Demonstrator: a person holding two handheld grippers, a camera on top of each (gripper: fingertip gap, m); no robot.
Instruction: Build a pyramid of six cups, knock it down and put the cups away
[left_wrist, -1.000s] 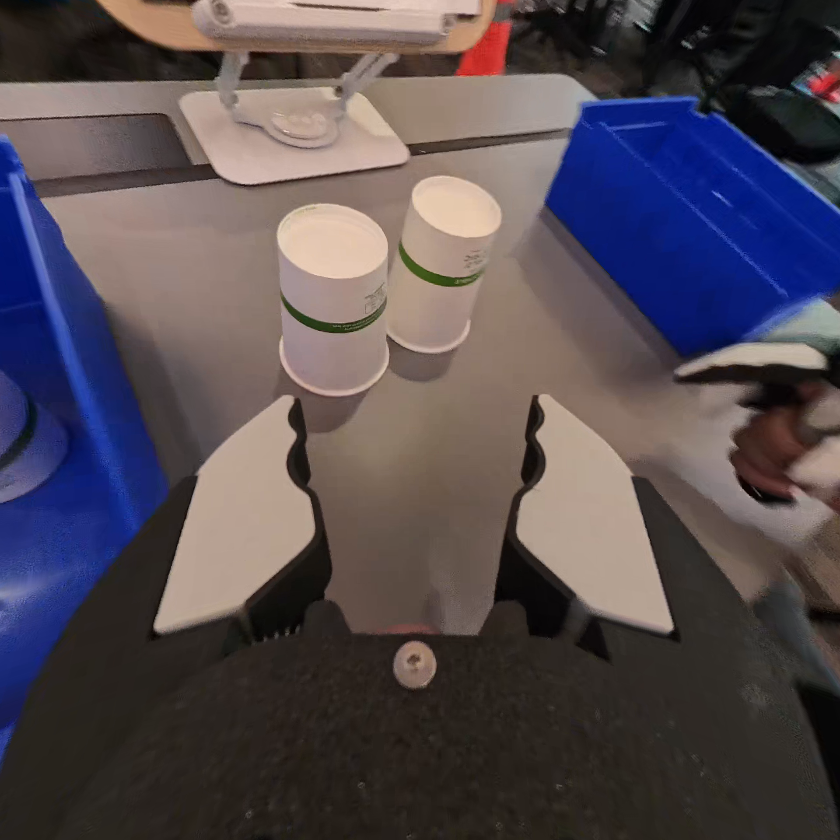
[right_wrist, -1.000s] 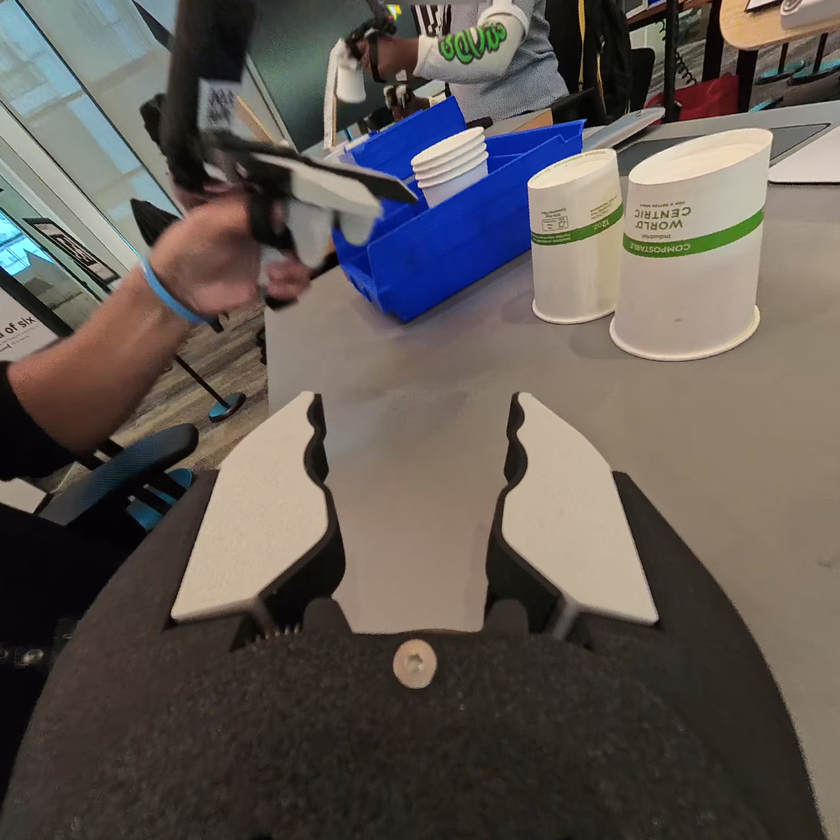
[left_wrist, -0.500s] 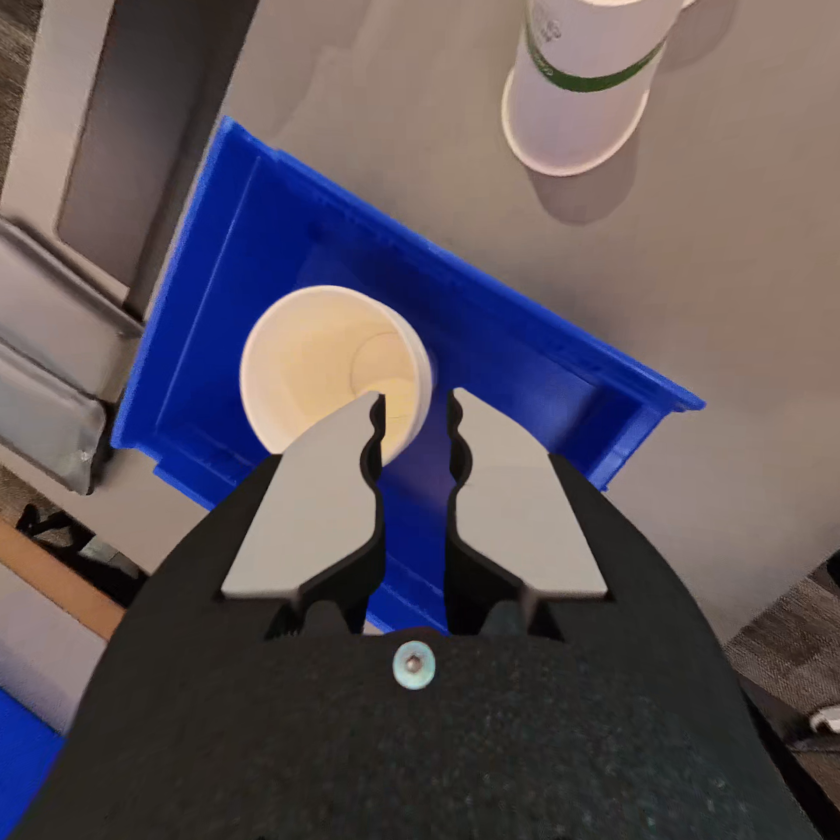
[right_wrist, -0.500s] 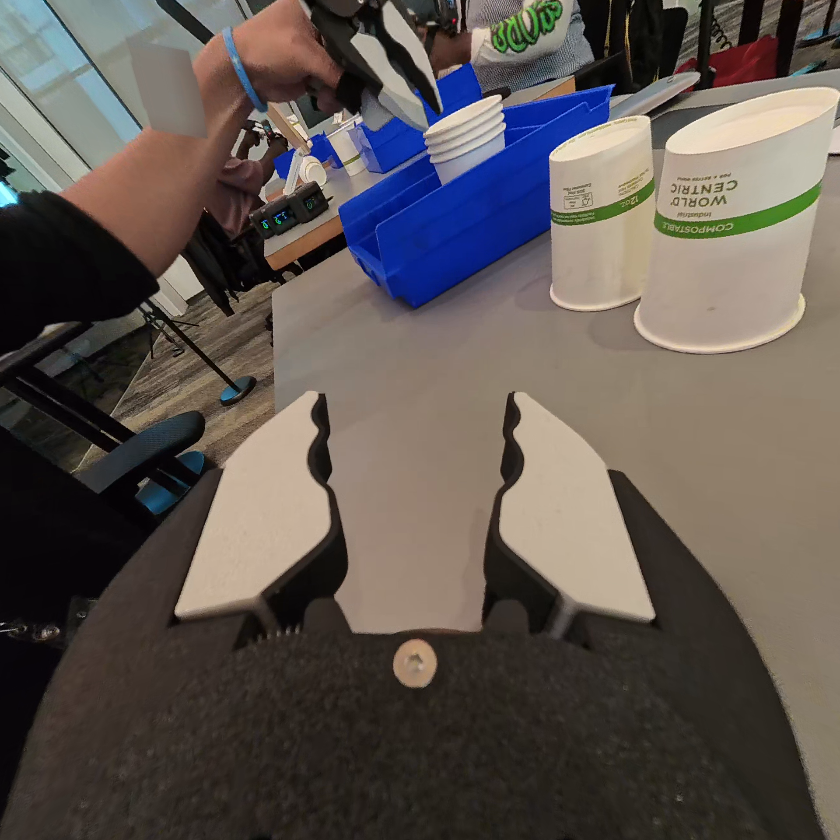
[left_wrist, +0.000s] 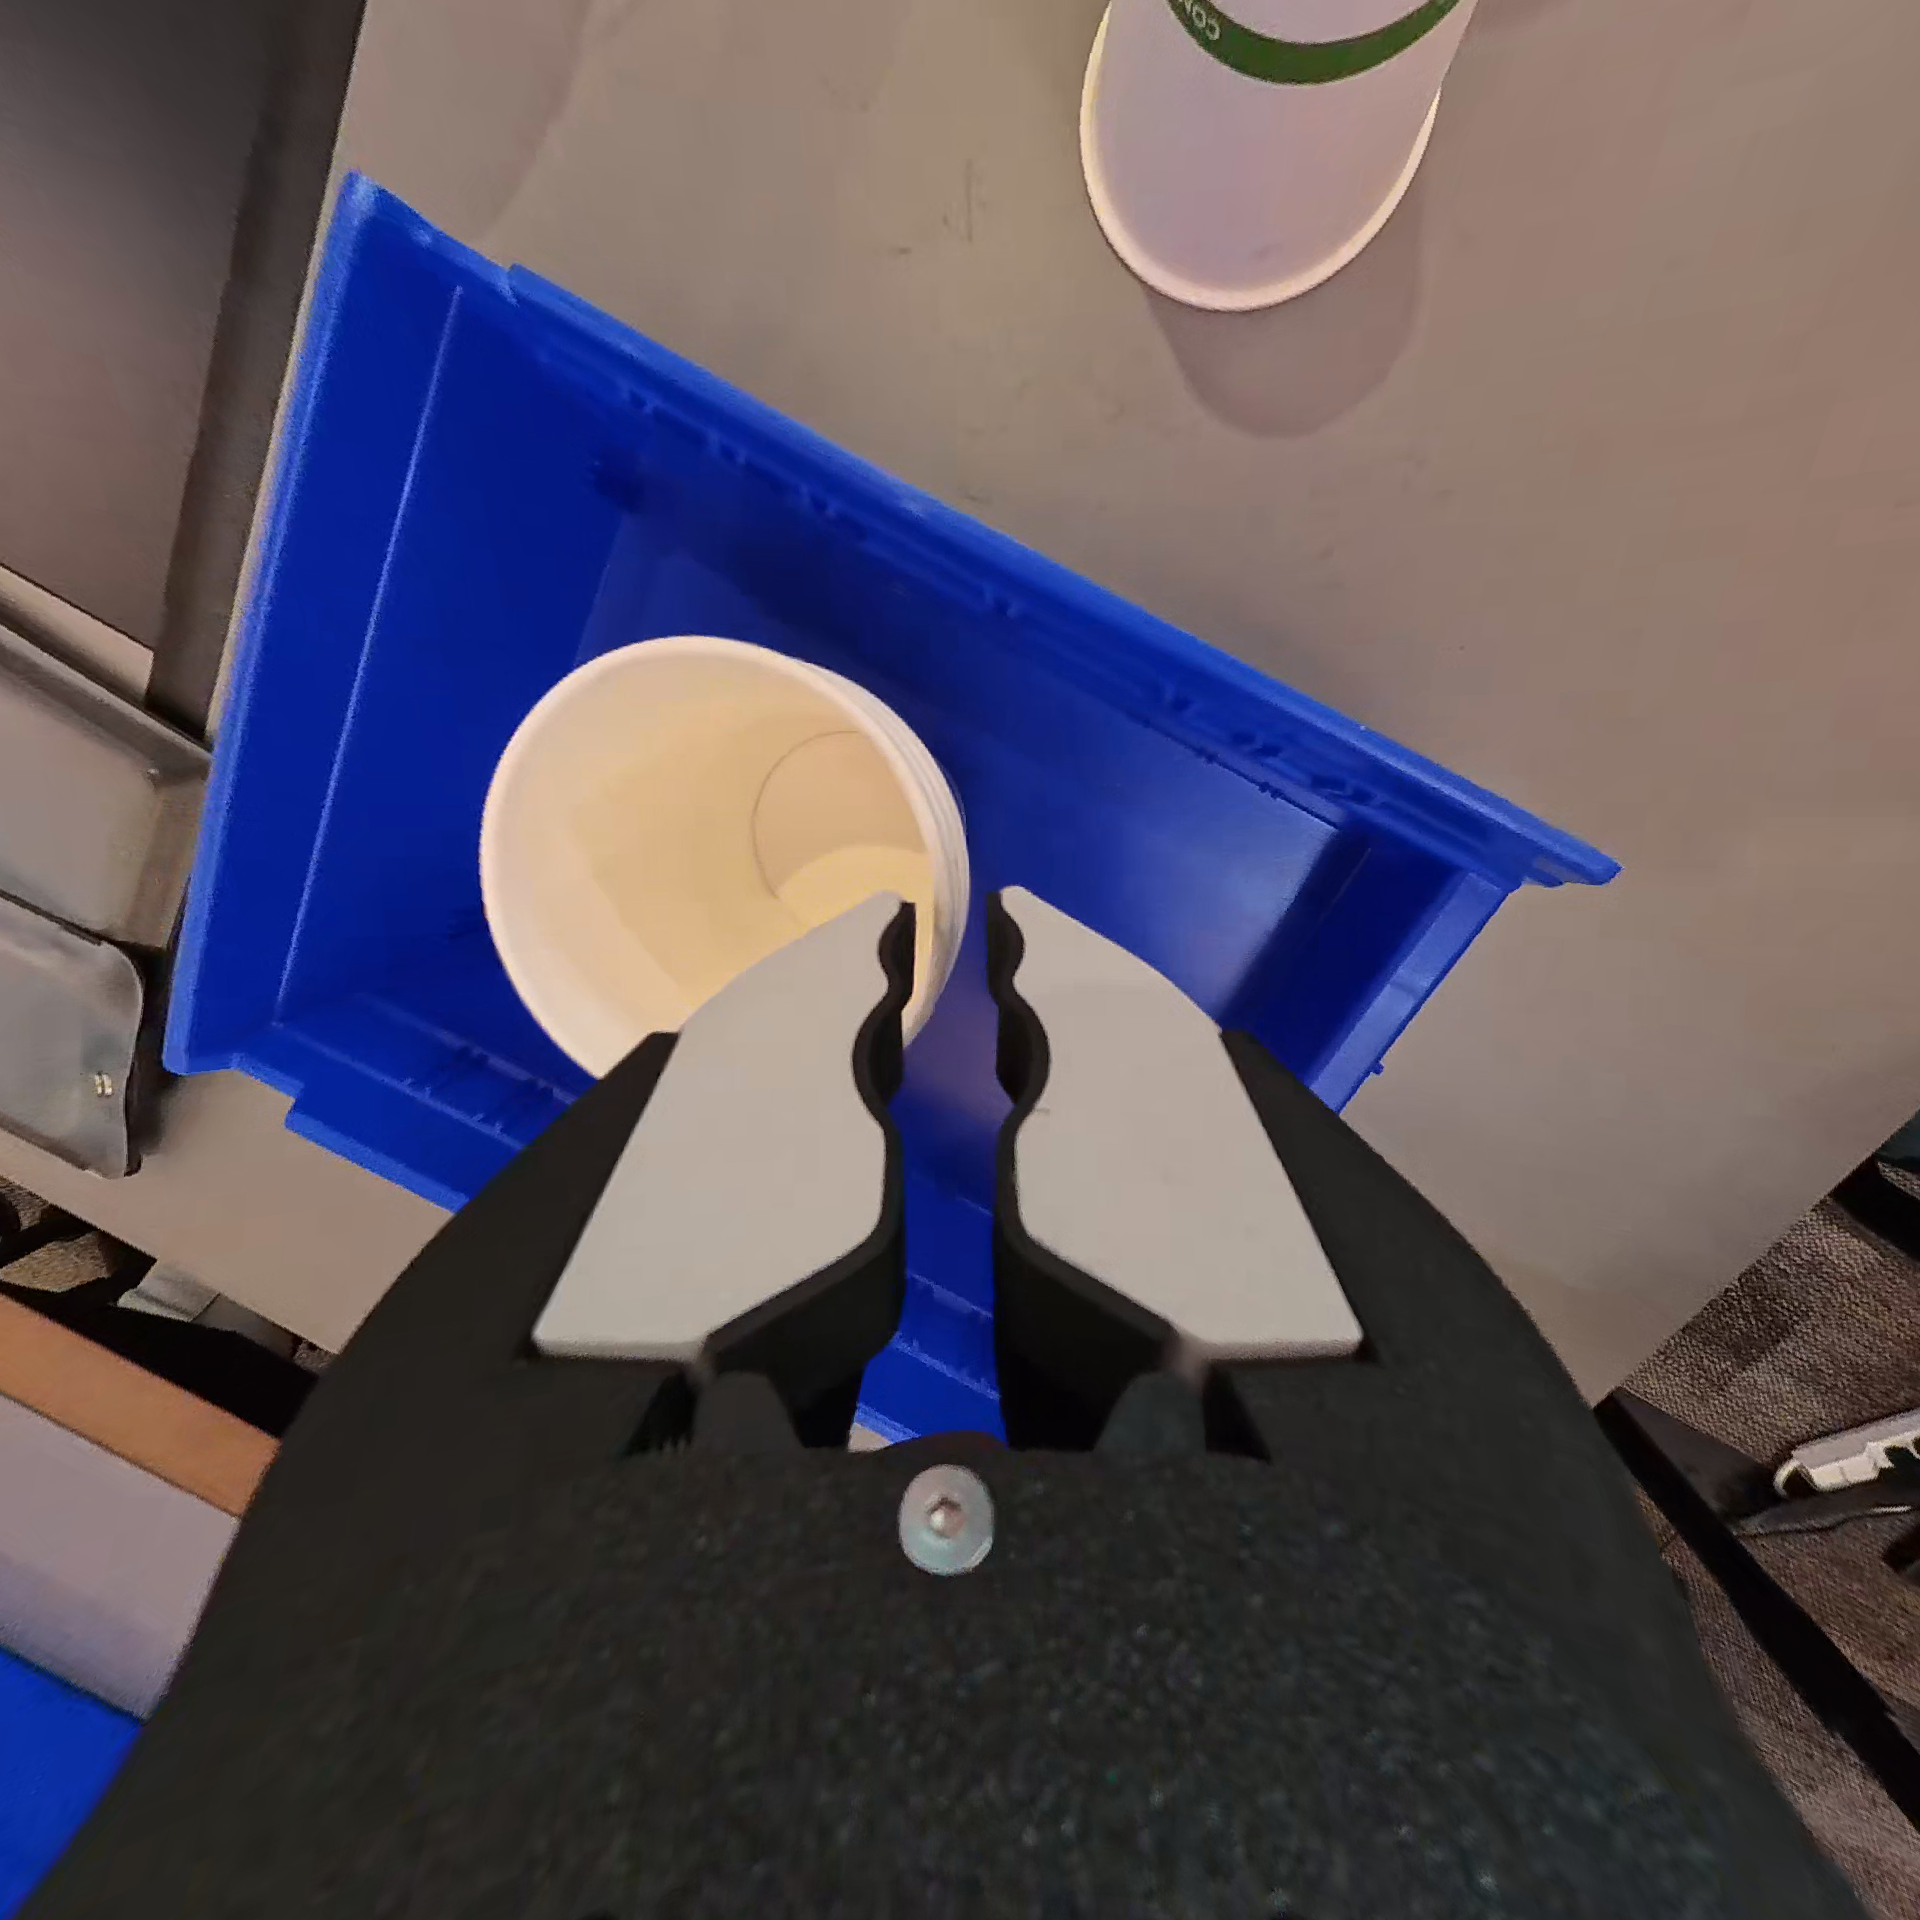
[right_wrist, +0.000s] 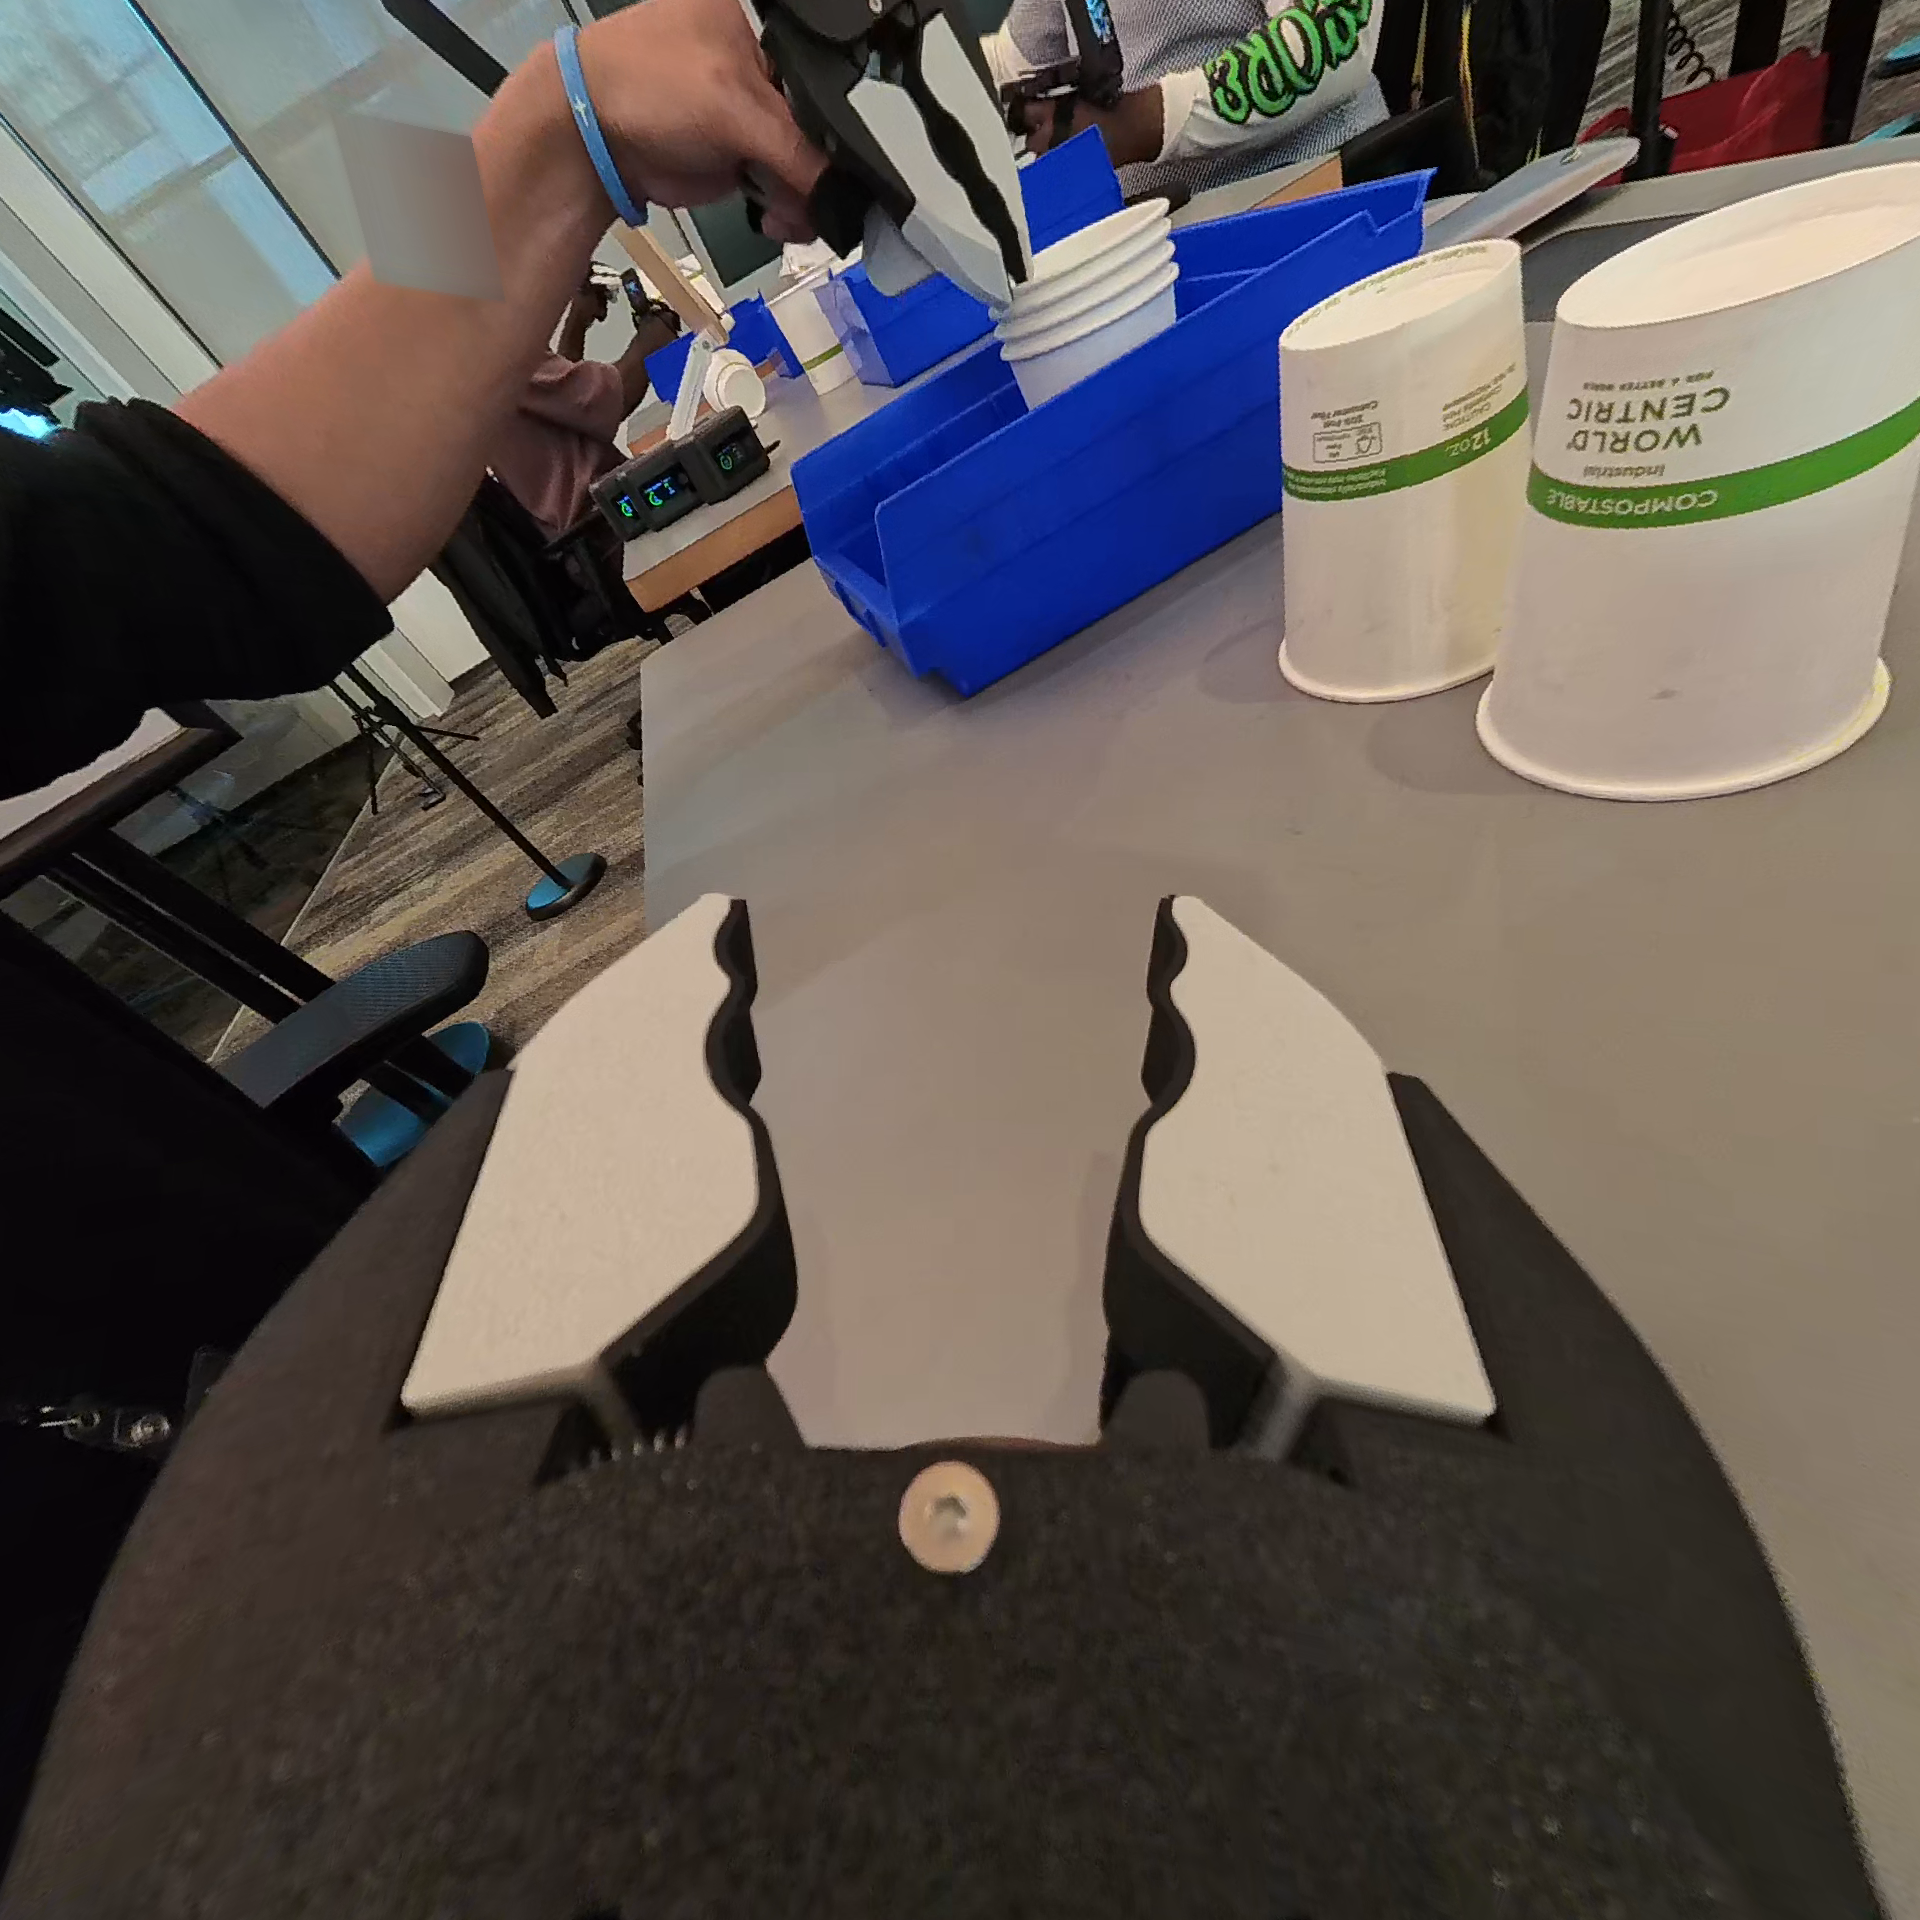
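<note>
While two cups already stand upside down on the grey table (right_wrist: 1039, 852), the left gripper (left_wrist: 943, 914) points down into the blue bin (left_wrist: 1091, 665) at the stack of nested cups (left_wrist: 686, 831) standing mouth-up inside it. Its fingers are nearly together, with only a narrow gap between them; one fingertip sits inside the top cup's mouth and the other just outside, so the rim lies in the gap. Whether the pads have actually pinched the rim I cannot tell from the left wrist view; the right wrist view shows the tips at the stack's rim, but that contact is too small to judge.

The right gripper (right_wrist: 951, 935) hovers low over bare table with its fingers spread wide and nothing between them. Ahead of it and to its right, the nearer upturned cup (right_wrist: 1704, 520) and the farther upturned cup (right_wrist: 1392, 488) sit just beside each other, seemingly close to touching, with the bin beyond them.

Judging by this, the building stage is under way: two base cups are set and a third is being drawn from the stack. The next move calls for a firm pinch on the top rim alone, then a straight lift so the cups beneath stay behind. The cup must then be turned over and set beside the pair to finish the bottom row.
</note>
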